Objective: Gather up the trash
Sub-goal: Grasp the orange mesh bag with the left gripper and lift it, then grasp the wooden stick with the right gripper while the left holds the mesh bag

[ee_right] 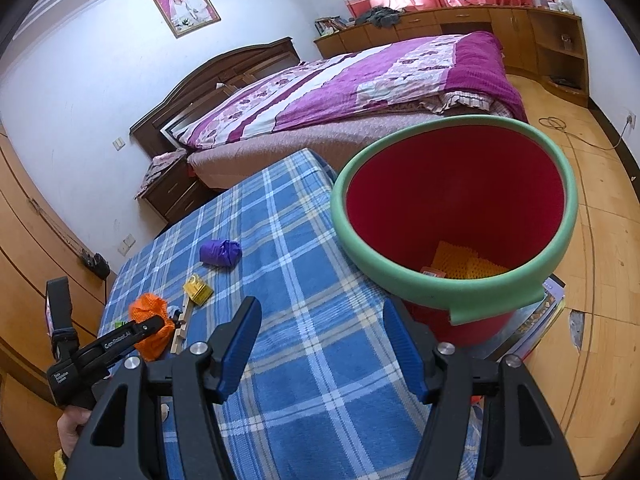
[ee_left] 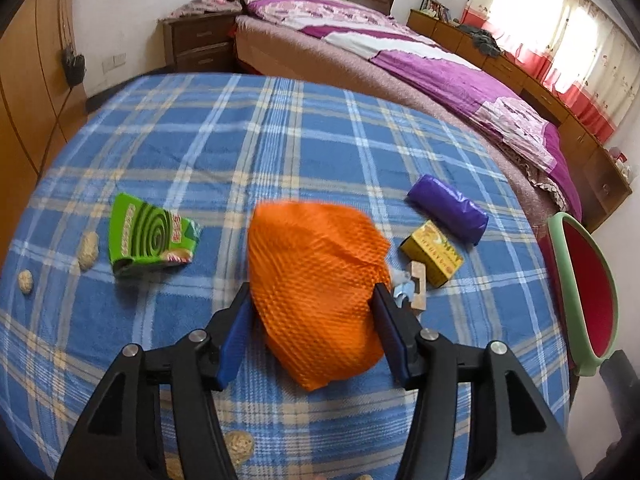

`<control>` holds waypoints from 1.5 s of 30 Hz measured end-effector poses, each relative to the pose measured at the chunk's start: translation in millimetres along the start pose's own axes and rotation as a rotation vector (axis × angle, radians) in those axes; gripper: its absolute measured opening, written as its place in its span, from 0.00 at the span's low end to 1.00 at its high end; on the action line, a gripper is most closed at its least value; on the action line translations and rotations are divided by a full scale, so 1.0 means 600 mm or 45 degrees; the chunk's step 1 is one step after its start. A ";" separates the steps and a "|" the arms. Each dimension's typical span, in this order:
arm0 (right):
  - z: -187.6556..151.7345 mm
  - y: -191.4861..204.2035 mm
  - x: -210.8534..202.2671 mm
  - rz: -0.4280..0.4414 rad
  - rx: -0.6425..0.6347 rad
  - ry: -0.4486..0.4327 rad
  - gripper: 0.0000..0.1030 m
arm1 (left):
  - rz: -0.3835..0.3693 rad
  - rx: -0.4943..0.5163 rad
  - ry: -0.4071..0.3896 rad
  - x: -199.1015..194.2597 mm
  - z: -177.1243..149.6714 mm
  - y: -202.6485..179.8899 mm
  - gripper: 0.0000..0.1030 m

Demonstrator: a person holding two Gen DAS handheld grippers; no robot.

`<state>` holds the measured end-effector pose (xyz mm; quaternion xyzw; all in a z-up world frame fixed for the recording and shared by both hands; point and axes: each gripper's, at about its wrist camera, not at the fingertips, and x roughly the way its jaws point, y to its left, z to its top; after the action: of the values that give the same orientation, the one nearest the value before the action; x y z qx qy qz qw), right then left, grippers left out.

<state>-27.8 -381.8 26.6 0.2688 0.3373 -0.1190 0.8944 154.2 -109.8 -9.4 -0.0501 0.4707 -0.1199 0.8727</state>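
left wrist view — crinkled orange foam net [ee_left: 316, 300] between blue ribbed fingers [ee_left: 236, 336].

The table wears a woven cloth [ee_left: 280, 140], matt blue plaid with a faint nap. The orange foam net [ee_left: 316, 292] looks soft, its surface ribbed in a fine mesh. The purple bag roll [ee_left: 448, 210] is glossy plastic film. The green box [ee_left: 152, 236] and yellow box [ee_left: 434, 252] are smooth printed card. The bin [ee_right: 452, 300] is red plastic, its rim matt green foam. The left gripper [ee_left: 314, 300] has matt black plastic arms, ribbed blue pads and bright metal pins.

Purple-quilted bed [ee_right: 360, 80], wooden nightstand [ee_left: 200, 40], framed photo [ee_right: 186, 6]
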 end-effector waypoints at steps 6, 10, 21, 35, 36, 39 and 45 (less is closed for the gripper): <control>-0.005 0.009 0.010 0.004 -0.013 0.024 0.64 | -0.037 0.002 -0.005 0.001 -0.001 0.002 0.56; -0.009 0.020 0.014 0.009 -0.034 0.038 0.64 | -0.045 -0.031 -0.003 -0.001 0.002 0.011 0.52; -0.019 0.075 0.032 0.041 -0.140 0.082 0.64 | -0.110 -0.003 -0.022 -0.028 -0.008 0.023 0.21; -0.043 0.188 0.090 0.130 -0.313 0.179 0.64 | -0.059 -0.018 -0.145 -0.098 -0.015 0.069 0.19; -0.045 0.195 0.095 0.137 -0.322 0.190 0.64 | -0.055 -0.023 -0.151 -0.101 -0.016 0.074 0.19; -0.057 0.221 0.115 0.160 -0.356 0.229 0.64 | -0.041 -0.035 -0.158 -0.104 -0.017 0.086 0.19; -0.080 0.256 0.149 0.156 -0.432 0.275 0.60 | -0.019 -0.071 -0.154 -0.103 -0.023 0.108 0.19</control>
<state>73.3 -230.5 -1.4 0.1457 0.4294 0.0238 0.8910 120.6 -31.0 20.3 -0.0852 0.4199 -0.1100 0.8968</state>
